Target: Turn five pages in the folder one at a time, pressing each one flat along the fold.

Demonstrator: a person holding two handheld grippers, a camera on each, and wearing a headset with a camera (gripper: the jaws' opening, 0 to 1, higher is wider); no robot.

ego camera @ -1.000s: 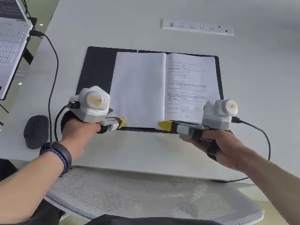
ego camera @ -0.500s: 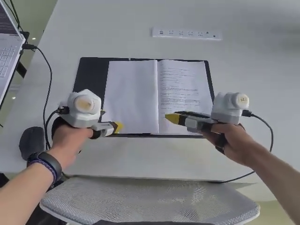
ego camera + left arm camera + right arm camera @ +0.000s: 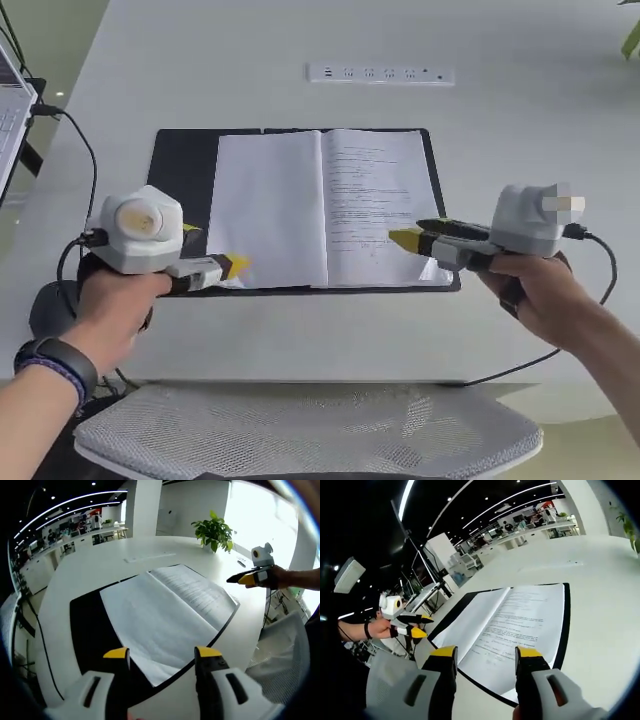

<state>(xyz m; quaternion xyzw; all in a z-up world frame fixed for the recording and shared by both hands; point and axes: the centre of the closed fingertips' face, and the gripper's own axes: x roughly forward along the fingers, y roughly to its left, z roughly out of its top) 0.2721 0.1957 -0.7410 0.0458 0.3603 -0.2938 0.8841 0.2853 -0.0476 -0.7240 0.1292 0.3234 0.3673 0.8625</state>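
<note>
The black folder [image 3: 180, 165] lies open on the white table, a blank page [image 3: 268, 205] on the left and a printed page [image 3: 375, 200] on the right, both flat. My left gripper [image 3: 232, 266] is open at the folder's near left corner, its yellow tips just over the blank page's bottom edge [image 3: 161, 653]. My right gripper [image 3: 405, 240] is open and hovers over the lower right of the printed page, pointing left; nothing sits between its jaws [image 3: 486, 652]. The left gripper view also catches the right gripper [image 3: 245, 578], and the right gripper view catches the left gripper [image 3: 415, 625].
A white power strip [image 3: 380, 74] lies beyond the folder. A laptop [image 3: 8, 110] with a black cable [image 3: 90, 150] sits at the far left, a dark mouse [image 3: 45, 305] near my left hand. A mesh chair [image 3: 300, 430] is below the table edge. A potted plant [image 3: 215, 530] stands further off.
My right gripper has moved right and up, from the fold's bottom edge to above the printed page's lower right. The left gripper keeps its place at the near left corner. The camera shifted.
</note>
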